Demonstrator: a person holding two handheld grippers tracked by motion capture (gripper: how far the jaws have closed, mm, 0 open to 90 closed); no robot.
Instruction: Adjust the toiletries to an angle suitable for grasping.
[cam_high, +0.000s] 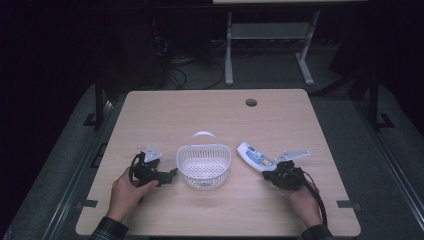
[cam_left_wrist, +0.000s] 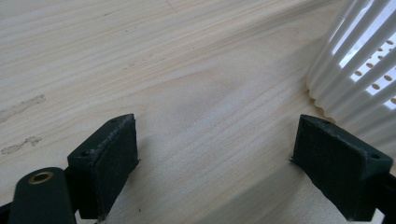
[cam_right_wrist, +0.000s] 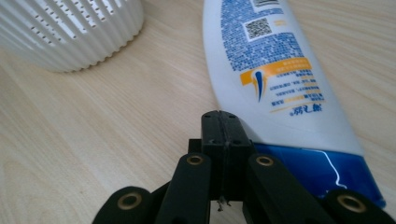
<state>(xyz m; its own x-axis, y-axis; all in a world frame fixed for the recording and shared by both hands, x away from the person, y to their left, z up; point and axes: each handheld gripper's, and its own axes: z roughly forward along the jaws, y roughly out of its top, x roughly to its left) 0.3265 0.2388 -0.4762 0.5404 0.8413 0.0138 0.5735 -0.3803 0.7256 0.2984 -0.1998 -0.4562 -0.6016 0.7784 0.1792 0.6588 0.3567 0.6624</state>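
The white basket (cam_high: 204, 165) stands upright at the lower centre of the high view, handle raised, its open top free to take something. Left of it, the left tongs (cam_high: 172, 173) rest low on the surface (cam_high: 210, 115) with jaws spread wide and nothing between them; in the left gripper view the basket's ribbed wall (cam_left_wrist: 359, 70) fills the upper right corner, so they seem placed to steady it. Right of the basket, the white tube (cam_high: 254, 157) lies flat. The right tongs (cam_high: 266, 174) are pressed fully together, empty, their tip touching or just beside the tube's left edge (cam_right_wrist: 275, 70) near its blue cap, probably to nudge it rather than grip it.
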